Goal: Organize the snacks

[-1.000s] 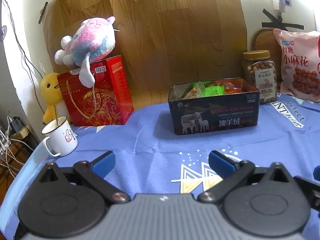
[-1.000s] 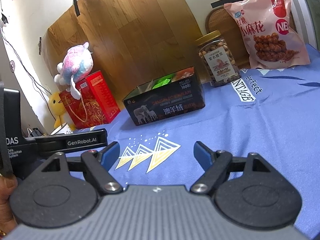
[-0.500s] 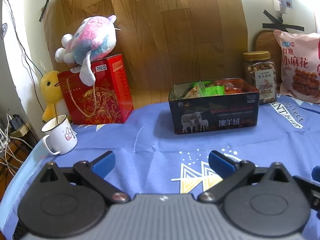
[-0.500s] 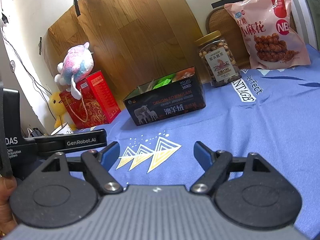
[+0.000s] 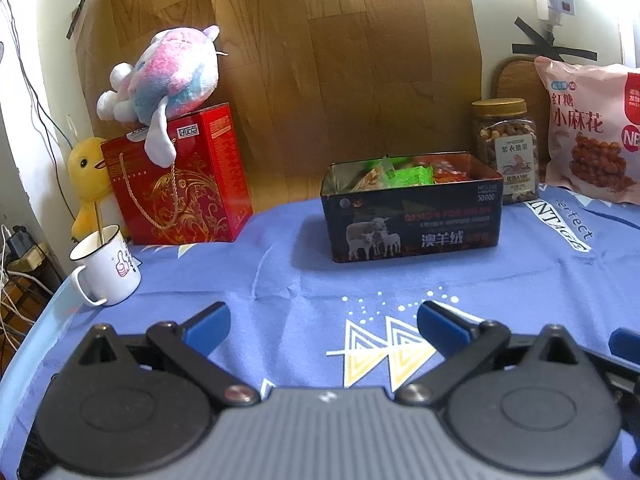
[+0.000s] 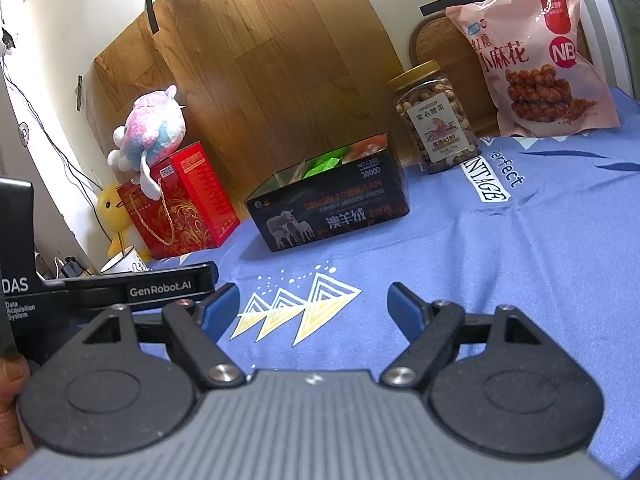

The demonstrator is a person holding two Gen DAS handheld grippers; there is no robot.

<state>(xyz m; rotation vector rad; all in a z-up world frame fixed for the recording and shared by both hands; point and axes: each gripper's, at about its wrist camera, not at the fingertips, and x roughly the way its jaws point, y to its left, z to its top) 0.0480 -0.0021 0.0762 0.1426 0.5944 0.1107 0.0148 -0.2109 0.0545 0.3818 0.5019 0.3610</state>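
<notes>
A dark open tin (image 5: 416,220) with sheep on its front stands mid-table, holding green and orange snack packets (image 5: 404,176); it also shows in the right wrist view (image 6: 332,208). A jar of nuts (image 5: 506,152) (image 6: 436,120) and a pink snack bag (image 5: 592,132) (image 6: 532,52) stand behind it to the right. My left gripper (image 5: 322,322) is open and empty, low over the blue cloth in front of the tin. My right gripper (image 6: 314,306) is open and empty, to the right of the left one.
A red gift box (image 5: 180,184) with a plush toy (image 5: 168,76) on top, a yellow duck (image 5: 86,176) and a white mug (image 5: 106,266) sit at the left. A wooden board (image 5: 320,60) leans on the wall. The table edge (image 5: 24,344) runs at the left.
Both grippers have stayed open and nearly still; the left view has shifted very slightly. Nothing on the table has moved.
</notes>
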